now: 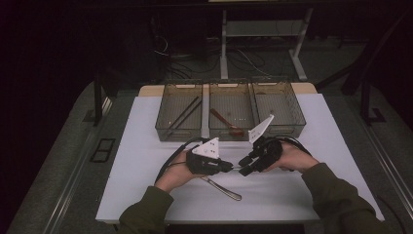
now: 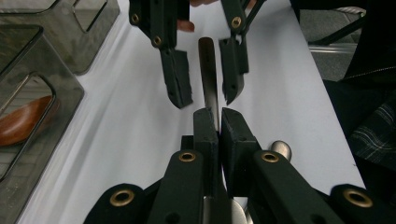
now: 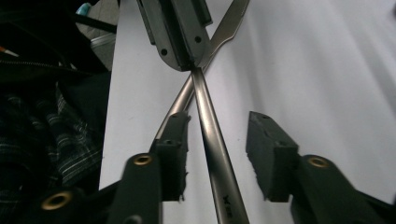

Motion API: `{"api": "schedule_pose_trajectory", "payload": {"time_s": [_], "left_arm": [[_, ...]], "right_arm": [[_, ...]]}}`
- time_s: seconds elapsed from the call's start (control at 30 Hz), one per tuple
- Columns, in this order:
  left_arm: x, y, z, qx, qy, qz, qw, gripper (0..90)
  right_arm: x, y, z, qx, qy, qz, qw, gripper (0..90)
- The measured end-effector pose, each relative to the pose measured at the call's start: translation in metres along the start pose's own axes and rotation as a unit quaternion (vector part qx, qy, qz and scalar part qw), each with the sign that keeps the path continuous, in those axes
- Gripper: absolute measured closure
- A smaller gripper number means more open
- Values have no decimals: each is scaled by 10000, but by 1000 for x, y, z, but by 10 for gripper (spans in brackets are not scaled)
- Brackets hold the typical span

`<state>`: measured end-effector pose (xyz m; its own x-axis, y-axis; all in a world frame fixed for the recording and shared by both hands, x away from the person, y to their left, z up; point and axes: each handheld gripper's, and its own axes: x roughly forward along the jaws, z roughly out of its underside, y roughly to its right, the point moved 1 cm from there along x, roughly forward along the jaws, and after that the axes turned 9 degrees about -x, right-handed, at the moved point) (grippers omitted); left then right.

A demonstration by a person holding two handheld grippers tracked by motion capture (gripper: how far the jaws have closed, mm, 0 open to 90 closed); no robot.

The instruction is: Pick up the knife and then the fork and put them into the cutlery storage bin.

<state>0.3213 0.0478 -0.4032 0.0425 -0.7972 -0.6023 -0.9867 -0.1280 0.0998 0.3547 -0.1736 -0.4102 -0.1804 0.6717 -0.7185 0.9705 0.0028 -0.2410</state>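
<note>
Centre of the high view, just above the white desk [image 1: 141,161], below the row of clear bins [image 1: 231,84]. Looking at the left gripper [image 1: 229,167] first: jaws pinched all but shut on the steel utensil [image 3: 212,140], squeezing the slim handle flat from both sides, with the free end sticking out level toward the right gripper [image 1: 245,165]. Over there, in the right gripper view: jaws spread wide, straddling that handle down the middle of the frame, with a clear gap to either pad and no contact yet. So, held on one side only for now.

Judging the handling: thin, rigid, polished metal, so no bending or crushing to fear. Light enough for a single pinch, but slick. Likely to pivot or slide in the pads if gripped at the very tip. Best to bite across the flat faces of the handle, well in from the end, square on rather than on the narrow edges. Best also to close fully before letting go on the left. Cannot tell from here whether spoon, fork or knife at the hidden end.

Underneath, lower middle of the high view: a second utensil [image 1: 221,187] lying flat on the desk, crossing beneath the held one in the right gripper view, apart from both pairs of jaws. Worth keeping clear of, to avoid a knock.
</note>
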Motion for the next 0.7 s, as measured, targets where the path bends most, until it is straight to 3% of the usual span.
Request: {"api": "schedule_pose_trajectory", "payload": {"time_s": [0.17, 0.4, 0.57, 0.7], "left_arm": [[1, 0, -1, 49, -4, 11, 10000, 845], [1, 2, -2, 28, 16, 45, 10000, 845], [1, 2, -2, 73, 26, 75, 9999, 845], [2, 2, -2, 94, 28, 147, 9998, 844]], "right_arm": [[3, 1, 0, -68, -50, -68, 9999, 673], [5, 1, 0, -97, -94, -130, 9998, 684], [6, 0, -1, -196, -171, -183, 9995, 750], [7, 0, -1, -405, -288, -204, 9986, 772]]}}
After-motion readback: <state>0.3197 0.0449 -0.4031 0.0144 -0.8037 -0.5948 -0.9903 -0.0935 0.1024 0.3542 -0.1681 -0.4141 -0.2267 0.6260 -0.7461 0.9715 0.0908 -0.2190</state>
